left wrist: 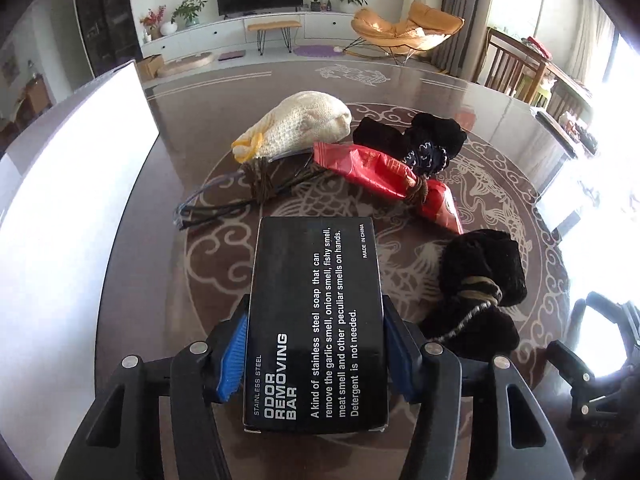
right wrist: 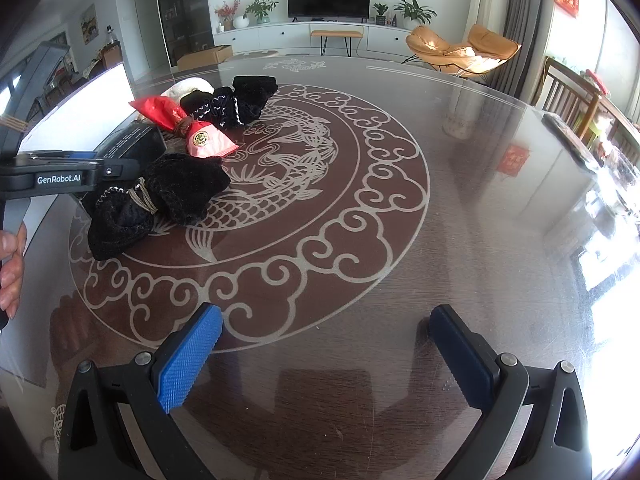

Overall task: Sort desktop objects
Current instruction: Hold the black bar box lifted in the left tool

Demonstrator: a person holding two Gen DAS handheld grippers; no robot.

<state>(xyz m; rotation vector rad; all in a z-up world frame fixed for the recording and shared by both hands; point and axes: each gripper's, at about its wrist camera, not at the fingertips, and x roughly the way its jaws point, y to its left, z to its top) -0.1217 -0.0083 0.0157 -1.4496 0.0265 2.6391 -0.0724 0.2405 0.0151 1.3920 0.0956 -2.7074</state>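
Observation:
My left gripper is shut on a black box labelled "odor removing bar", held between its blue pads above the table. Beyond it lie a cream knitted bundle, a red packet tied with cord, a black sock bundle at the back and a nearer black sock bundle. My right gripper is open and empty over bare table. In the right wrist view the left gripper body, the box, the red packet and both black bundles sit at the left.
A bundle of dark cables tied with cord lies left of the red packet. A white board stands along the table's left edge. The round glass table has a dragon pattern. Wooden chairs stand at the right.

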